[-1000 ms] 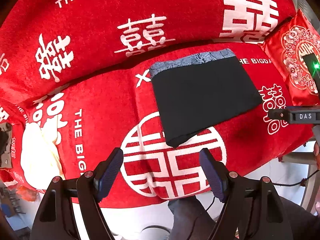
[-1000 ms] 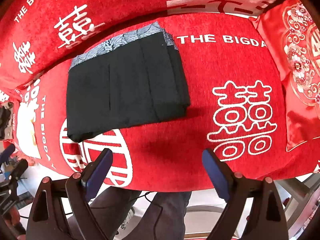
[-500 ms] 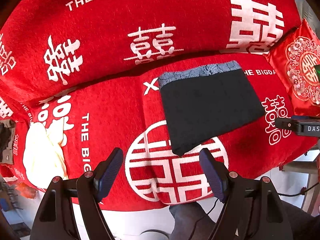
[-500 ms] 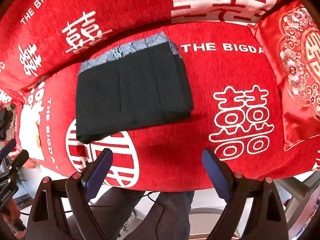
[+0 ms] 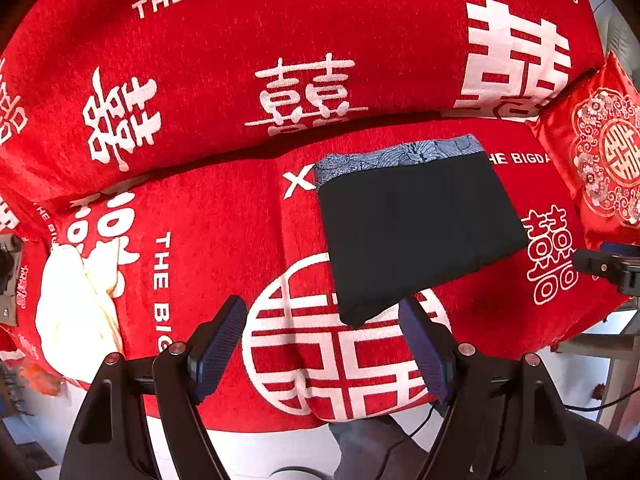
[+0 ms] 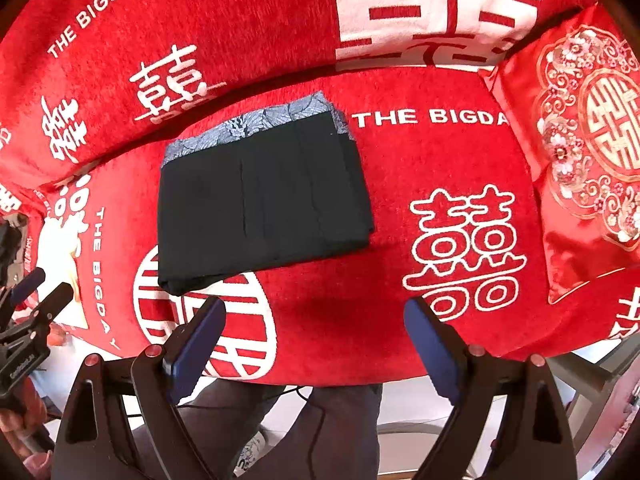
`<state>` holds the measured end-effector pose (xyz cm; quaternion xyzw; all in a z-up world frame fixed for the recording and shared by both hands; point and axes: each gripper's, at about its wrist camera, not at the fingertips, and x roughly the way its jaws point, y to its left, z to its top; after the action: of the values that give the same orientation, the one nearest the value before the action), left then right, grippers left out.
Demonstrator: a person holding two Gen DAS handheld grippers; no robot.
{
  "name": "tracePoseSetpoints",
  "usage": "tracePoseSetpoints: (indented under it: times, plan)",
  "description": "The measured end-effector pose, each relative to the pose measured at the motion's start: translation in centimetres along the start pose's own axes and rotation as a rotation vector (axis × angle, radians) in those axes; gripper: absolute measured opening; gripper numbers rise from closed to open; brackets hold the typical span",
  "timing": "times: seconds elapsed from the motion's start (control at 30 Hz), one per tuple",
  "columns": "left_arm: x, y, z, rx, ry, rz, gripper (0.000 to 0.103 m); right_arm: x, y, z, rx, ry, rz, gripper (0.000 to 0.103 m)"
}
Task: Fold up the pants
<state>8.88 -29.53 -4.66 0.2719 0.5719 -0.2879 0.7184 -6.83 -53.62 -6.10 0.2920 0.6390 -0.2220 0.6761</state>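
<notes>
The black pants lie folded into a compact rectangle on the red sofa seat, a blue-grey patterned waistband along the far edge. In the right wrist view the same pants show several fold lines. My left gripper hovers open above the seat's front edge, just short of the pants' near corner, nothing between its blue pads. My right gripper is open too, above the seat edge, to the near right of the pants, holding nothing.
A red sofa cover with white characters spans seat and backrest. An embroidered red cushion leans at the right. A cream cloth lies at the left end. A person's legs show below the seat edge.
Both views have pulled back from the pants, which look smaller and farther; the right gripper has risen. The pants lie unmoved, and both grippers stay open.
</notes>
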Motion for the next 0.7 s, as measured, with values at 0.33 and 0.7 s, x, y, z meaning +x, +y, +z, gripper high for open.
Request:
tracePoseSetpoints:
  times: [0.33,0.7]
  plan:
    - [0.7,0.7,-0.1,0.014,0.004,-0.037,0.079,-0.9,1.3,-1.0,0.009,-0.02,-0.025,0.093]
    - [2.5,0.6,0.1,0.057,0.068,-0.04,0.079,-0.3,1.1,-1.6,0.082,-0.019,0.003,0.093]
